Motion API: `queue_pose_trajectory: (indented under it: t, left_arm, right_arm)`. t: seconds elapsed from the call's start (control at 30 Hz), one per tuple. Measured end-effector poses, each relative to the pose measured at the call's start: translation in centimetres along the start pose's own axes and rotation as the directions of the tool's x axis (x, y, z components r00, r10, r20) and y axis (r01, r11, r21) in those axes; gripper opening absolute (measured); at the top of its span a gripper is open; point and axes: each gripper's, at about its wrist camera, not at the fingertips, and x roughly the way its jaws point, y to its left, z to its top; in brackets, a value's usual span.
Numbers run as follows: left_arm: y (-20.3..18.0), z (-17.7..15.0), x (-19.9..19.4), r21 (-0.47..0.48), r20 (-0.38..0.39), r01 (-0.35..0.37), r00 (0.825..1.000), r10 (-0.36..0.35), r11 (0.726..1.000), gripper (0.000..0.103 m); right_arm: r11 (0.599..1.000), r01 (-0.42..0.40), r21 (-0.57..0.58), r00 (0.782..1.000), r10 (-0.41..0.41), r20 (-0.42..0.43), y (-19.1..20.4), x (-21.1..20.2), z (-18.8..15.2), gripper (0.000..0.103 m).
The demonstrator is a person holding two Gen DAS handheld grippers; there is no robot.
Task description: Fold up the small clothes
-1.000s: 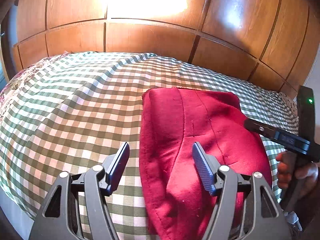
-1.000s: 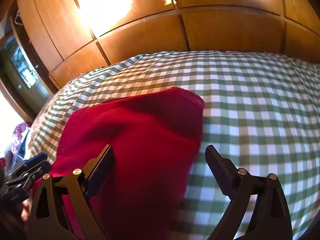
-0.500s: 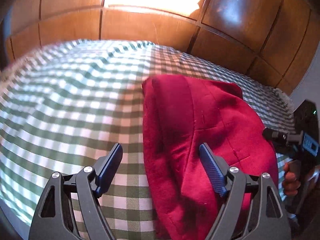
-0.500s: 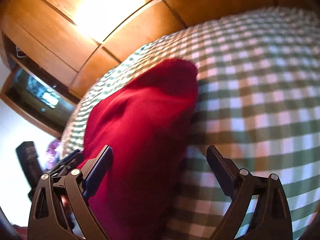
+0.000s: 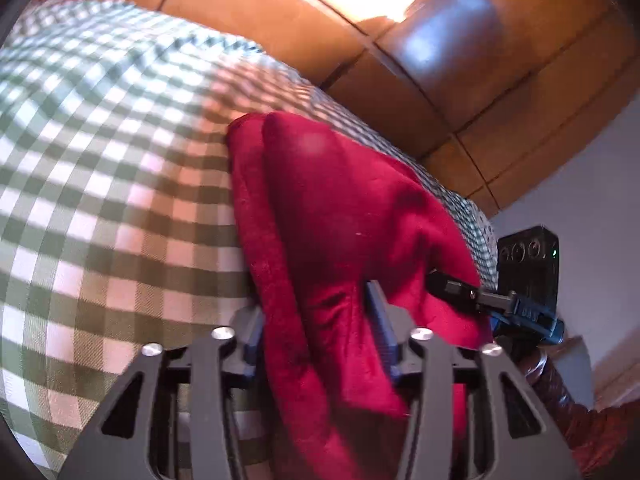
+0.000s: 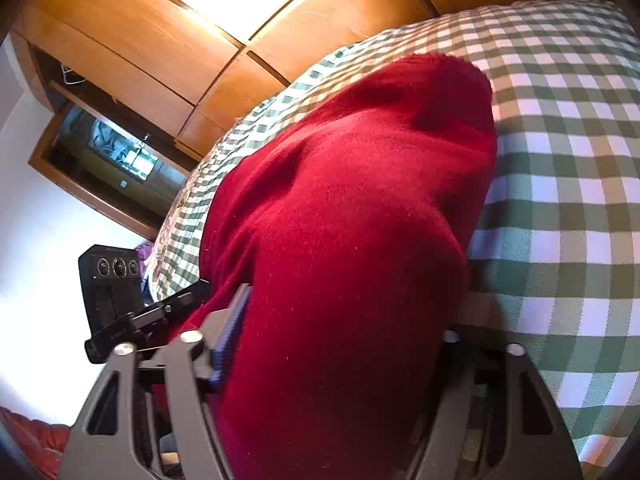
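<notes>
While it lies bunched on the bed, the red garment point(image 5: 340, 216) runs from about 12 o'clock down to 6 o'clock in the left wrist view, its folded edge turned toward 9 o'clock. In the right wrist view the same garment point(image 6: 352, 220) fills the middle and swells toward the camera, its far end near 1 o'clock.

The left gripper point(image 5: 316, 332) has just been closing, and its blue fingers point(image 5: 382, 332) now pinch a thick ridge of the red cloth near the garment's near end; the cloth is puckered between them. The right gripper point(image 6: 344, 324) has likewise just been closing with the garment between its fingers. Its one visible finger point(image 6: 232, 328), at 8 o'clock, presses against the side of the cloth, while the other is hidden behind the red bulge, so the grip looks closed on the garment from one side only.

In the left wrist view the right gripper's dark body shows at 3 o'clock, touching the garment's edge, with a hand point(image 5: 556, 384) under it. In the right wrist view the left gripper's body shows at 8 o'clock.

The bed's green and white checked sheet point(image 5: 100, 200) spreads toward 9 o'clock in the left view, and toward 3 o'clock in the right view point(image 6: 568, 160). Wooden panels point(image 6: 132, 44) stand behind the bed at 12 o'clock.
</notes>
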Motion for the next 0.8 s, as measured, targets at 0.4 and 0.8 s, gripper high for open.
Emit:
queue_pose_trajectory:
  t: [0.4,0.8]
  left_arm:
    - [-13.5,5.8,6.5,0.197,-0.053,0.191,0.982,-0.184,0.962,0.032]
    - [-27.6,5.0,27.5,0.514,-0.246,0.033,0.963,0.11,0.857,0.031]
  right_arm:
    - [0.996,0.081,-0.048,0.966,-0.067,0.248,-0.1,-12.3,0.7,0.043]
    - [0.896,0.388,0.216,0.839,-0.441,0.32,-15.9,-24.9,1.8,0.053]
